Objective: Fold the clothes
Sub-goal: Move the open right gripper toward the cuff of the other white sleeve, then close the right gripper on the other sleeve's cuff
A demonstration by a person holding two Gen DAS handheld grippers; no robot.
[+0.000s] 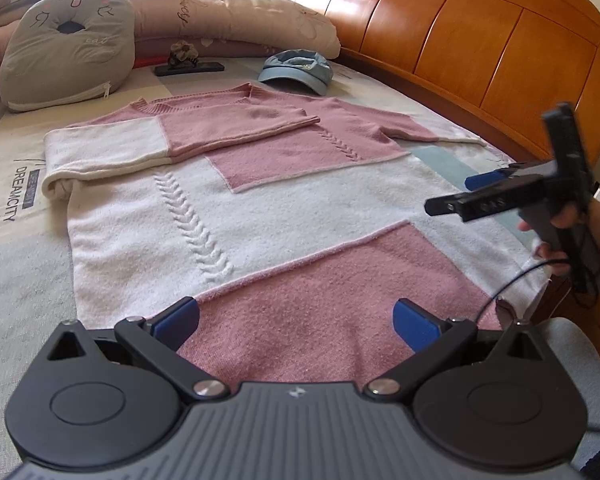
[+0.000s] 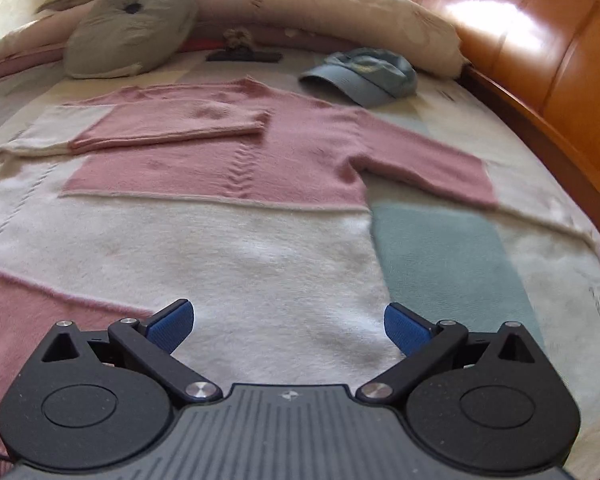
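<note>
On the bed the pink and white sweater lies flat, its left sleeve already folded across the chest. The left gripper hovers released over the hem. The right sleeve is still spread out; the right gripper, fingers also apart, should pinch its cuff and draw it straight across.

bed: sweater, cap, pillows

Left wrist view: low over the near hem of the pink-and-white knitted sweater, facing far toward the pillows.
Right wrist view: further right, same heading, blurred.
Shared: sweater, blue denim cap.
</note>
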